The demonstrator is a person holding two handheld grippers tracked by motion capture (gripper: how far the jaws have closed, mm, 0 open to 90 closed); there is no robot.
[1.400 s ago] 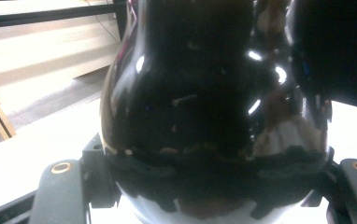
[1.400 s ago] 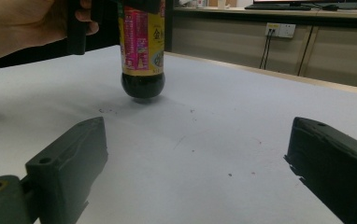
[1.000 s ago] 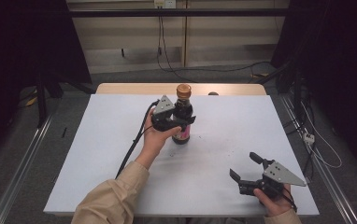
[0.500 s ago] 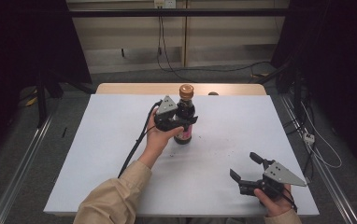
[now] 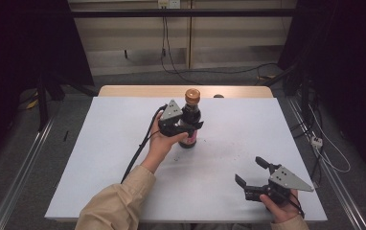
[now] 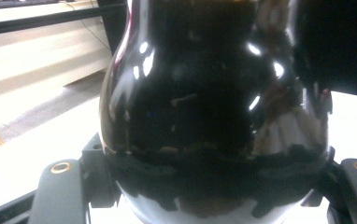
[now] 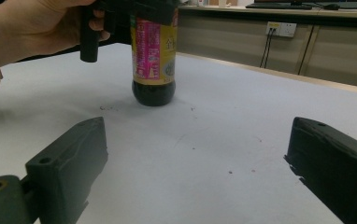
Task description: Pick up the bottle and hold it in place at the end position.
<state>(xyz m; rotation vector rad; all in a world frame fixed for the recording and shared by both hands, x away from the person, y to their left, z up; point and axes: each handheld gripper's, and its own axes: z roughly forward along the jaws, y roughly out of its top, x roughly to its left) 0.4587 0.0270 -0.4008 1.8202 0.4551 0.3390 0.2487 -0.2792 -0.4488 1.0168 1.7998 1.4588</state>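
High view: left tool [image 5: 187, 125] pinches a glossy, dark, round-shouldered bottle [image 5: 189, 122]; right tool [image 5: 251, 171] spread over matte white table [image 5: 99, 158].

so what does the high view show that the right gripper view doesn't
High view alone: the bottle's brown cap, the whole white table with its far wooden edge, the right hand-held gripper from outside with its grey plate, and the left sleeve.

Right gripper view alone: the bottle's pink and yellow label close up, its base on the table, and a wall socket.

Both: the dark bottle, upright, clamped by the left hand-held gripper, and the right hand-held gripper's jaws open with nothing between them.
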